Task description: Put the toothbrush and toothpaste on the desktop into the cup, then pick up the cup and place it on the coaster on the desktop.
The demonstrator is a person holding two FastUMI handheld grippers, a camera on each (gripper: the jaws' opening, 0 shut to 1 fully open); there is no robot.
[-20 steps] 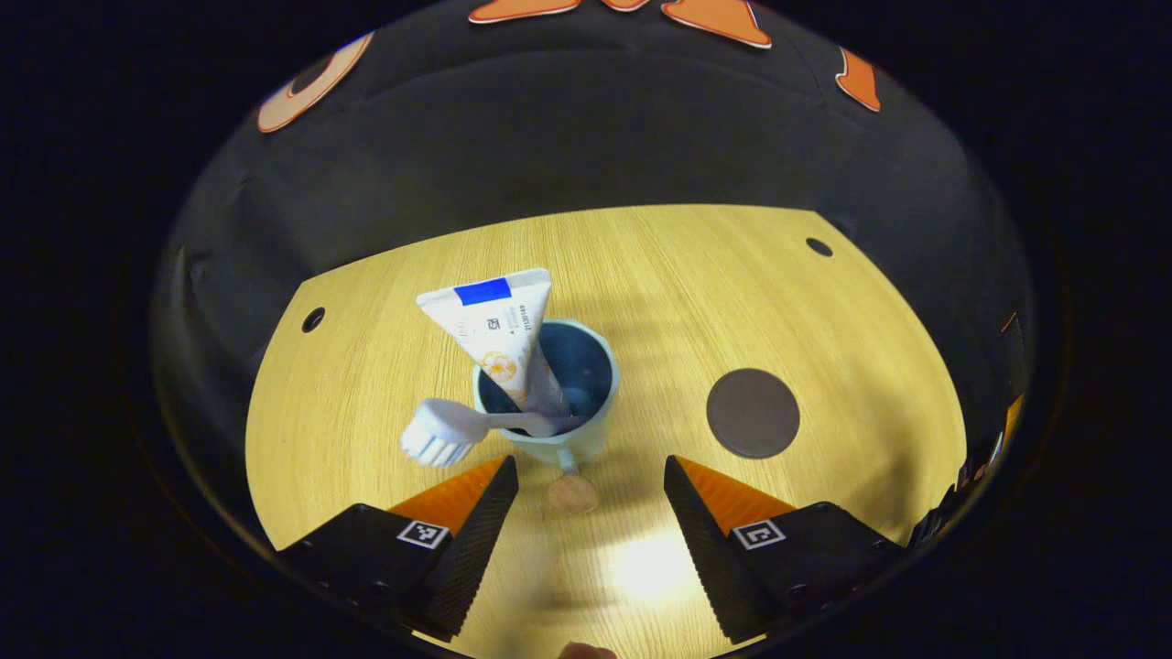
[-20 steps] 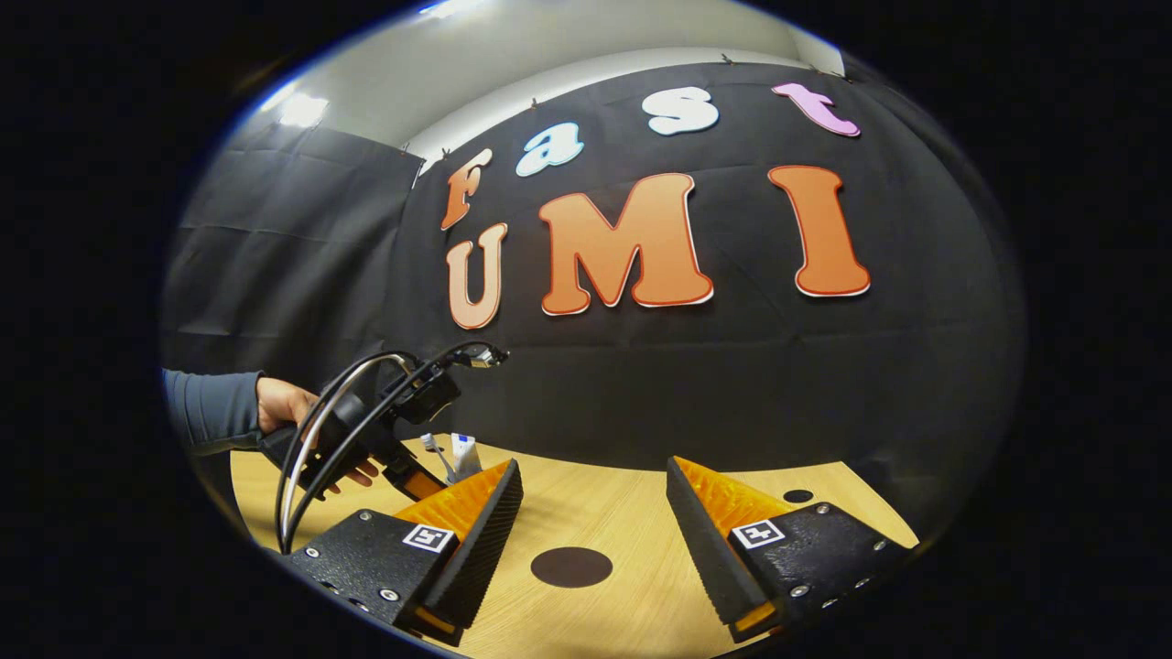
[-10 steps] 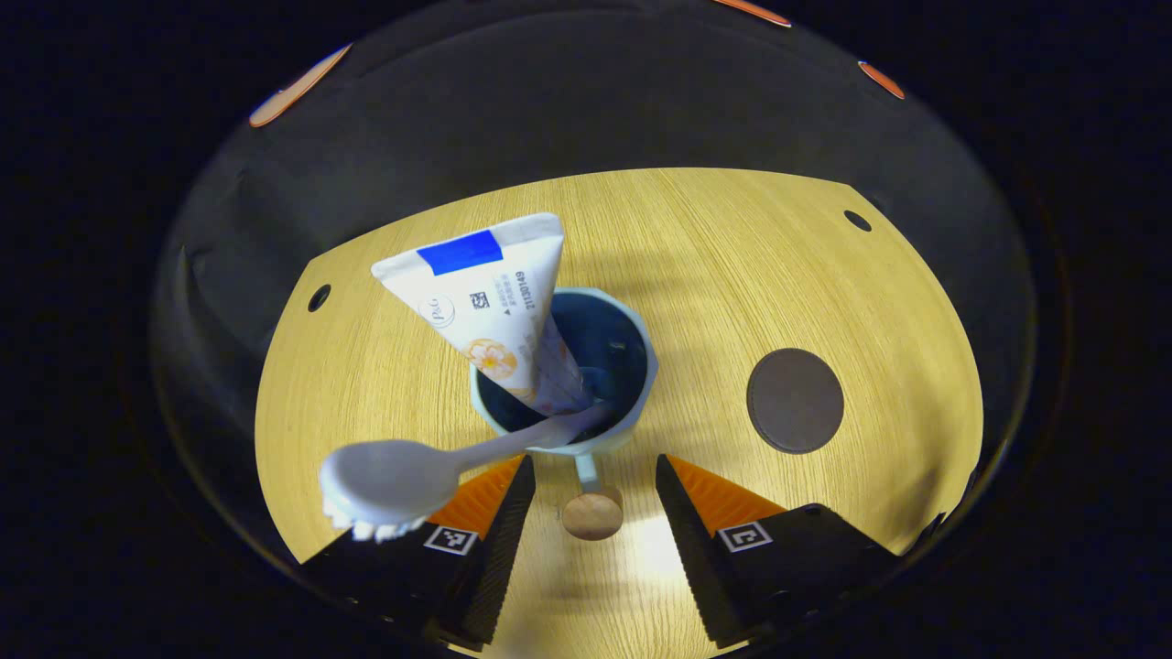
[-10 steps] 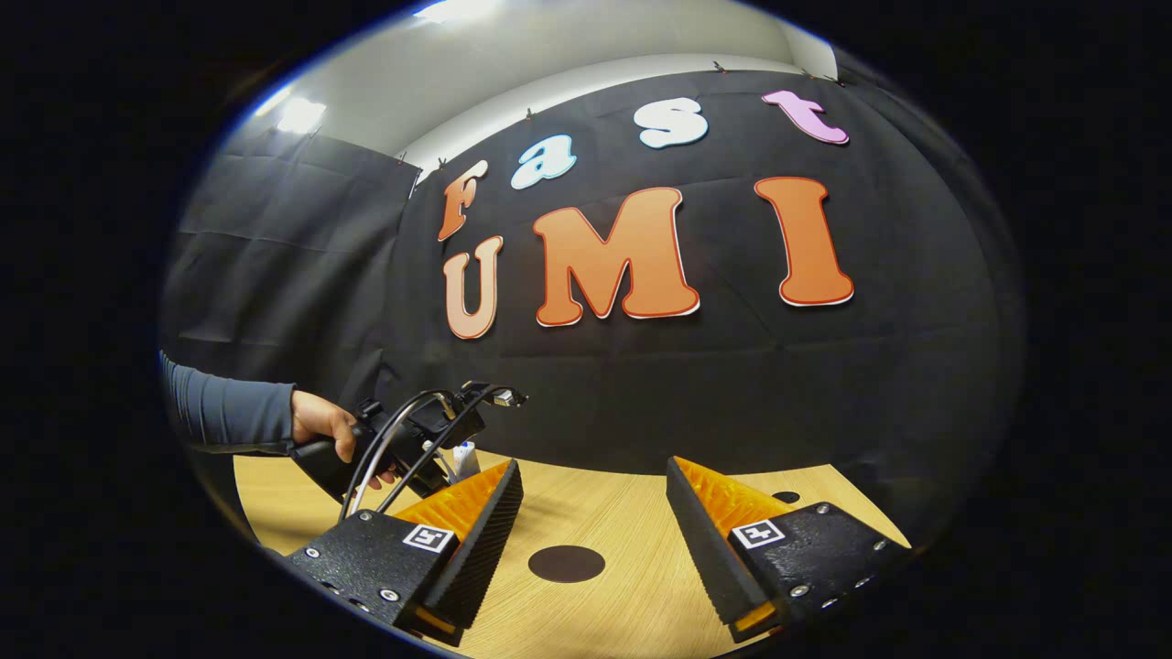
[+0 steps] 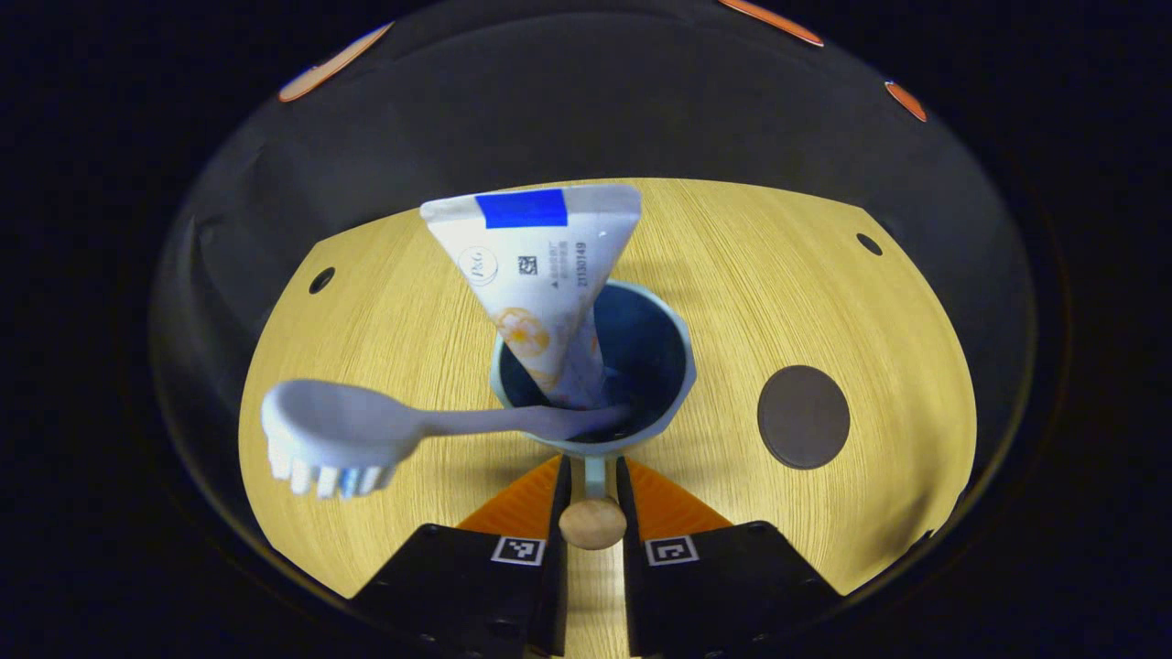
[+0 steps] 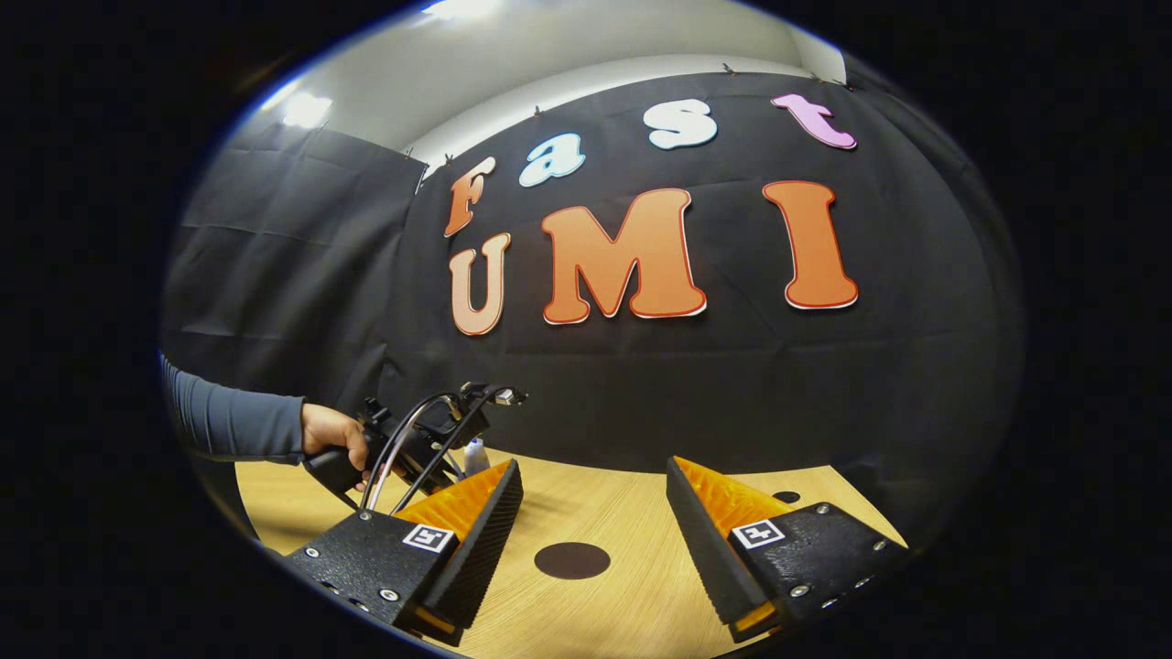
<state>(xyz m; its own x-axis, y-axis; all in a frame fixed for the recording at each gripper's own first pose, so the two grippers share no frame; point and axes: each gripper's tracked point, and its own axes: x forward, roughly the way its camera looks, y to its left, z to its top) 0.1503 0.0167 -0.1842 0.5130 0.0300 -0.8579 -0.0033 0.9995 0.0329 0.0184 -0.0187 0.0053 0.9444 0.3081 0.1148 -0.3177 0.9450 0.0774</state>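
Both items already stand in the cup [image 5: 593,366], so I have my left gripper [image 5: 592,499] pinching its handle [image 5: 593,476] to carry it onto the coaster [image 5: 803,416] just beside it. My right gripper [image 6: 595,531] waits spread, holding nothing.

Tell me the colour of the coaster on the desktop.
Dark brown coaster, plain, clearest in the left gripper view.

Close down-looking left; level right; shared coaster [image 5: 803,416].
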